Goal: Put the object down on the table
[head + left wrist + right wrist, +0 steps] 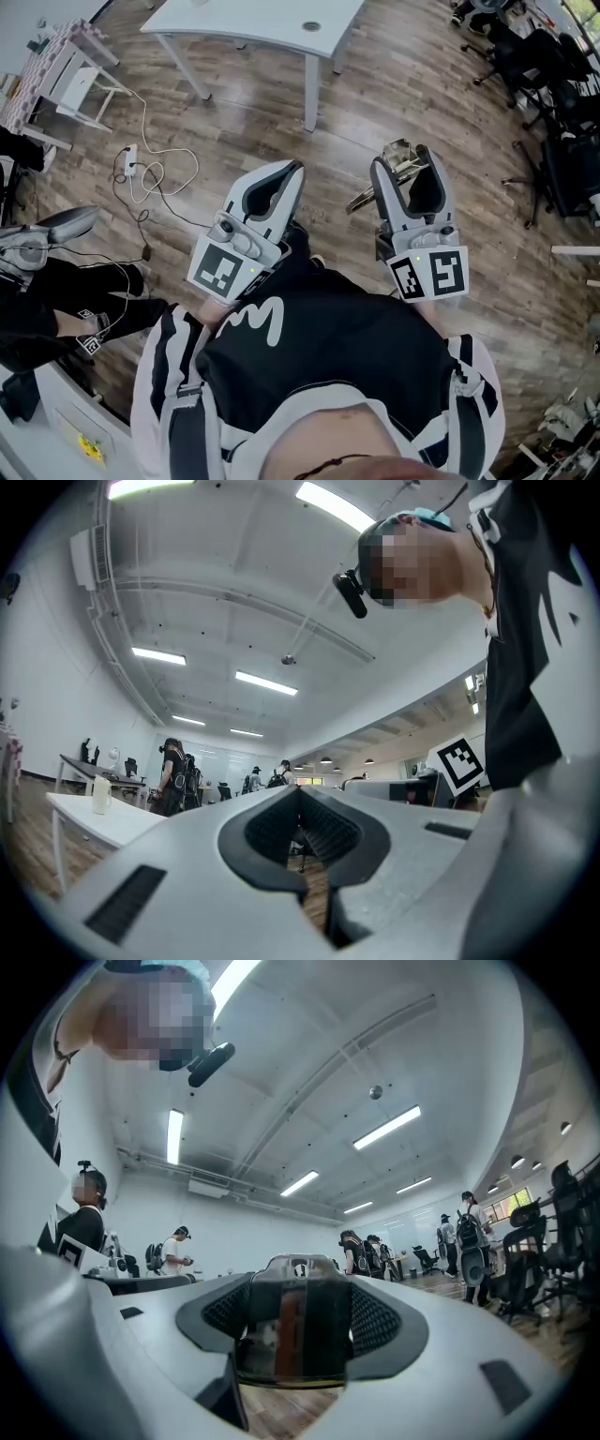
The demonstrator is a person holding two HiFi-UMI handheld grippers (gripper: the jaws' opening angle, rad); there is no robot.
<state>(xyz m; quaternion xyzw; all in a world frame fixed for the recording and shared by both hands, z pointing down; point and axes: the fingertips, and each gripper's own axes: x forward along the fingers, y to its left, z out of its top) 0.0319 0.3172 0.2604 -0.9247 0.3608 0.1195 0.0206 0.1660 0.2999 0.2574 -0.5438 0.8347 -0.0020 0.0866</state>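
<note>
A power strip (129, 161) with a looped white cable lies on the wood floor (234, 112) at far left. The white table (253, 23) stands well ahead of the person, apart from both tools.

The left gripper (292, 169) is held close in front of the person's black-and-white top, tilted up and away from the body. In the left gripper view the left gripper (299, 791) has its jaws brought together, tips meeting, with nothing between the dark ribbed pads (328, 832). Only an empty oval gap shows there. To its left in that view is a white tabletop with a pale jug (101, 794) on it.

The right gripper (403, 167) is held beside it, level with it and likewise tilted up. Its jaws are clamped on a clear object (397, 150) — in the air above the floor, not on the table.

In the right gripper view the right gripper (298, 1283) holds the clear object (298, 1330) squarely between the pads. The object stands upright there, and its rounded top edge rises just above the pads. A dark reddish strip inside runs from top to bottom, so the long axis seems to lie crosswise to the squeeze of the jaws. In the head view the upper end reaches past the fingertips, pointing away from the person, and a pale flat end sticks out low at the tool's left side.

Dark office chairs (544, 56) crowd the far right.
</note>
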